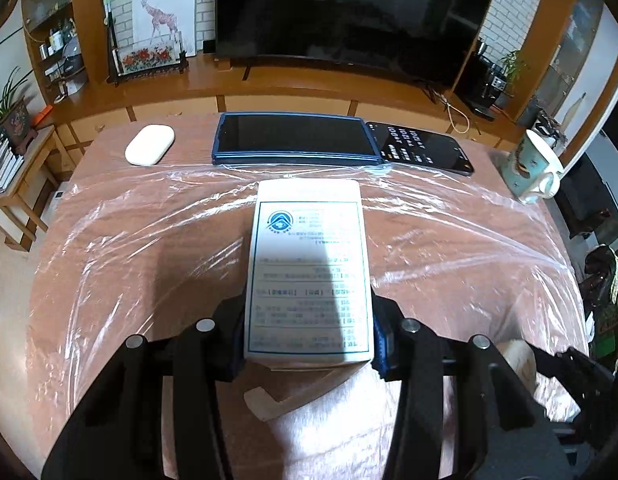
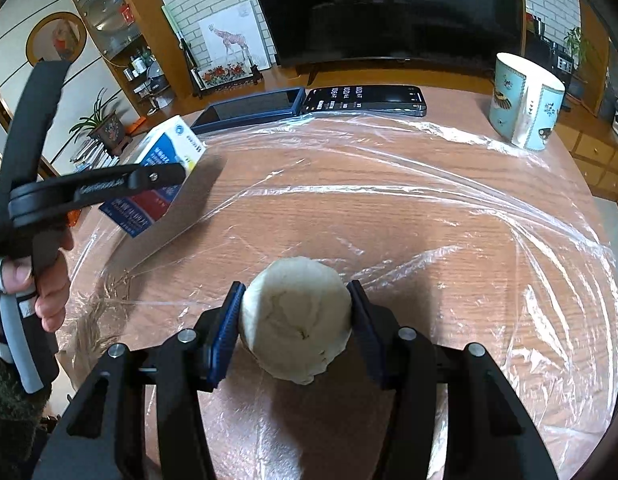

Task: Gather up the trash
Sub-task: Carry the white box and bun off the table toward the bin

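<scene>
Fingers of the left gripper were clamped on the sides of a white printed carton, held above the table with its label facing up; in the right wrist view the same carton showed a blue and red face. Those of the right gripper pinched a crumpled ball of whitish paper between the blue pads, just over the wood. Both pieces of trash were therefore already in hand, above a sheet of clear plastic wrap spread across the table. As a judgement, the step called for steady pressure on each load while carrying it off, firm enough that the light carton would not twist out, yet gentle on the soft ball, and for keeping the loads from snagging the wrap. Care was also needed around the tablet, the phone, the mug and the white oval case along the far edge, which did not look like trash. No bin appeared in either view, so the destination was unknown. The carton's print was too blurred to read, and a pale scrap beneath it was partly hidden.
</scene>
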The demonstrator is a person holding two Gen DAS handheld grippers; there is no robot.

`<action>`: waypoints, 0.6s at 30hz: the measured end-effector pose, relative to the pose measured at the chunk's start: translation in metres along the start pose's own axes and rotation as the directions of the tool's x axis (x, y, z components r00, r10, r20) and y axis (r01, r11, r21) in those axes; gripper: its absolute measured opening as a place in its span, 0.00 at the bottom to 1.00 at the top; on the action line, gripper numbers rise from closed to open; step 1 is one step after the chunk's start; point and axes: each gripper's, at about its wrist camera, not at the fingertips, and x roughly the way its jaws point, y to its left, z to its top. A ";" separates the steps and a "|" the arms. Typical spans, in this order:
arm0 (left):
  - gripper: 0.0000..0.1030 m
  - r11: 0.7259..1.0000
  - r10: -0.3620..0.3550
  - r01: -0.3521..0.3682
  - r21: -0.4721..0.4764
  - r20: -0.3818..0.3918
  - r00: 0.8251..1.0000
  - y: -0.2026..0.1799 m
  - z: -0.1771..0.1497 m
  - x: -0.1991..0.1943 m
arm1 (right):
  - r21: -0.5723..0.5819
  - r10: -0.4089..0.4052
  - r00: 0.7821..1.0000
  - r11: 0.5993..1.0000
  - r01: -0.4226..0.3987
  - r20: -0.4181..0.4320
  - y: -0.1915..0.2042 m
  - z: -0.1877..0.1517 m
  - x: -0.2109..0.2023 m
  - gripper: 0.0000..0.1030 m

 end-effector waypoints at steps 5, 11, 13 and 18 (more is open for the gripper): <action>0.46 1.000 -0.013 0.013 0.018 0.013 1.000 0.001 -0.014 -0.016 | 0.021 0.000 1.000 1.000 0.000 0.008 0.004 -0.007 -0.008 0.50; 0.46 0.998 -0.038 0.037 0.044 0.023 0.999 0.002 -0.033 -0.036 | 0.038 0.002 1.000 0.999 -0.003 0.026 0.012 -0.018 -0.022 0.50; 0.46 0.998 -0.046 0.045 0.053 0.029 0.999 0.003 -0.039 -0.043 | 0.044 0.000 0.999 0.999 -0.001 0.034 0.015 -0.022 -0.028 0.50; 0.46 0.995 -0.076 0.073 0.071 0.043 0.996 0.007 -0.055 -0.060 | 0.058 -0.009 0.998 0.998 0.006 0.056 0.022 -0.034 -0.045 0.50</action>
